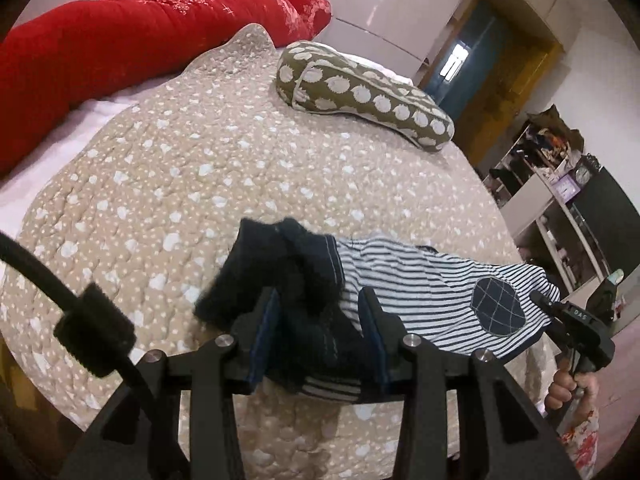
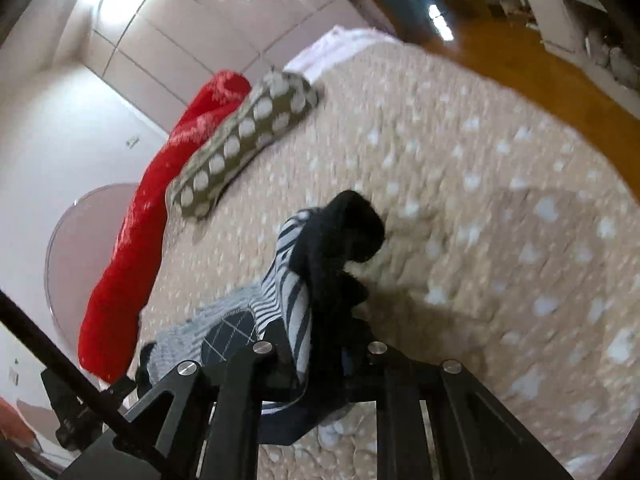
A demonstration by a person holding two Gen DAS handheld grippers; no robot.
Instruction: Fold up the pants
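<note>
The pants (image 1: 436, 292) are small, blue-and-white striped, with a dark navy cuff and a round navy knee patch (image 1: 496, 306). They hang stretched in the air above the bed between my two grippers. My left gripper (image 1: 320, 312) is shut on the dark cuff end. My right gripper (image 1: 538, 298) shows at the right of the left wrist view, holding the other end. In the right wrist view the right gripper (image 2: 316, 344) is shut on the striped pants (image 2: 288, 300), with the dark cuff (image 2: 344, 232) bunched ahead of it.
A beige quilted bedspread (image 1: 192, 184) with white spots covers the bed. A red pillow (image 1: 120, 44) and an olive spotted pillow (image 1: 360, 92) lie at the far side. Shelves (image 1: 560, 184) and a doorway stand to the right of the bed.
</note>
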